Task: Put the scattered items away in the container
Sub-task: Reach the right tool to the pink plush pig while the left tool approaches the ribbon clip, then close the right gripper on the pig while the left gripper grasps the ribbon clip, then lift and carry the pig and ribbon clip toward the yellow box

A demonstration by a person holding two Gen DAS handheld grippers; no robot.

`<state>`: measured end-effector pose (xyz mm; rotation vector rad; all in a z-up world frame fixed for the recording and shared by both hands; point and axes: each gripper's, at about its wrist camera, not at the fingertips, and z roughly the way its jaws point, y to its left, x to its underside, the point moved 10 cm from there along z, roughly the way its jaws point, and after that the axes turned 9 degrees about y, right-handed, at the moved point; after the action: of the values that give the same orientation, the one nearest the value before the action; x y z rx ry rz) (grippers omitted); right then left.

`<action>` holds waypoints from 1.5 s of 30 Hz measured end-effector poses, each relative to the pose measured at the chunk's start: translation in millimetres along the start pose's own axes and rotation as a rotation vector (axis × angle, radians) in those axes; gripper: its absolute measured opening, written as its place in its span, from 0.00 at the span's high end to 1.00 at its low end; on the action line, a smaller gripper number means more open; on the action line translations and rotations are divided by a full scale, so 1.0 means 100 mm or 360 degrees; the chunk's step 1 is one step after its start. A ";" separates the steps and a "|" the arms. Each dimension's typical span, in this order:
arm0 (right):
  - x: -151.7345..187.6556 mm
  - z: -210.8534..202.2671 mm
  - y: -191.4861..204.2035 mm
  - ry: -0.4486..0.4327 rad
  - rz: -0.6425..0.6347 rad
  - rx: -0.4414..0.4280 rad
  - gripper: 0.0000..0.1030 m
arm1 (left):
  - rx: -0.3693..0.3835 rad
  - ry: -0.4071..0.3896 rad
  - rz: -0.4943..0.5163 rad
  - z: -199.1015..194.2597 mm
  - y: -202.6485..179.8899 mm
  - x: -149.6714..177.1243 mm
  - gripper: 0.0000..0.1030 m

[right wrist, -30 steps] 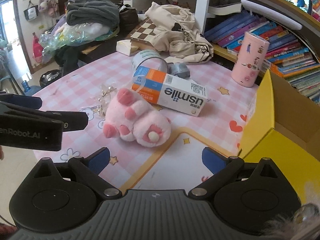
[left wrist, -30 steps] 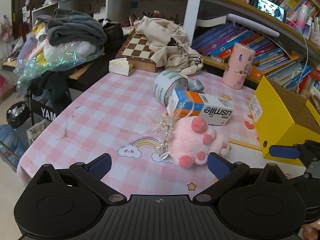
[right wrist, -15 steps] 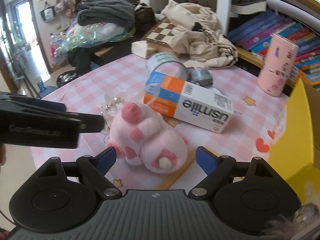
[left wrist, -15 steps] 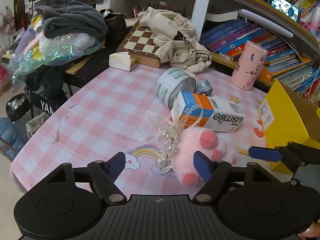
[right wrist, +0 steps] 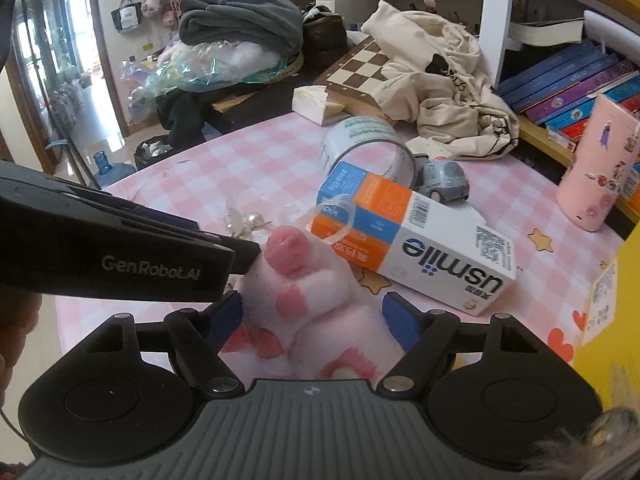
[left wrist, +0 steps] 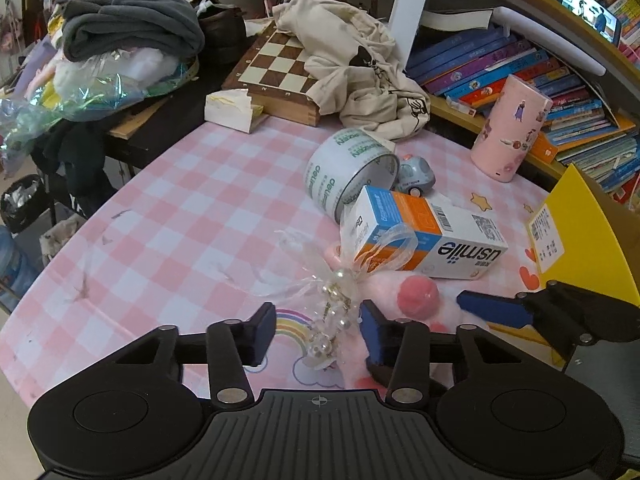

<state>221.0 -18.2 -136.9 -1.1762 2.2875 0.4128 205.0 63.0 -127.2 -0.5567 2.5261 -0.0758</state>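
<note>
- The left gripper (left wrist: 318,330), low in its frame, has just been closing; its jaws are apart around the pearl-and-ribbon bow (left wrist: 332,304), not yet pinching it.
- The right gripper (right wrist: 312,318) has just been closing around the pink plush toy (right wrist: 316,300); whether its pads press I cannot tell.
- Above the plush lies the usmile box (right wrist: 416,240).
- The yellow container (left wrist: 580,240) stands at right edge.

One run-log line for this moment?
left tongs: closing around pearl bow | right tongs: closing around pink plush | yellow box: waiting
</note>
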 end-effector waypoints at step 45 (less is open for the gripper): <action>0.47 -0.68 0.19 -0.0001 0.0261 0.0156 0.43 | 0.0213 -0.0150 0.0000 -0.68 0.21 0.38 0.86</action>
<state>161.4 -71.1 -108.3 -0.9447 2.3834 0.3565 132.1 62.3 -92.0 -0.4952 2.4083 -0.2121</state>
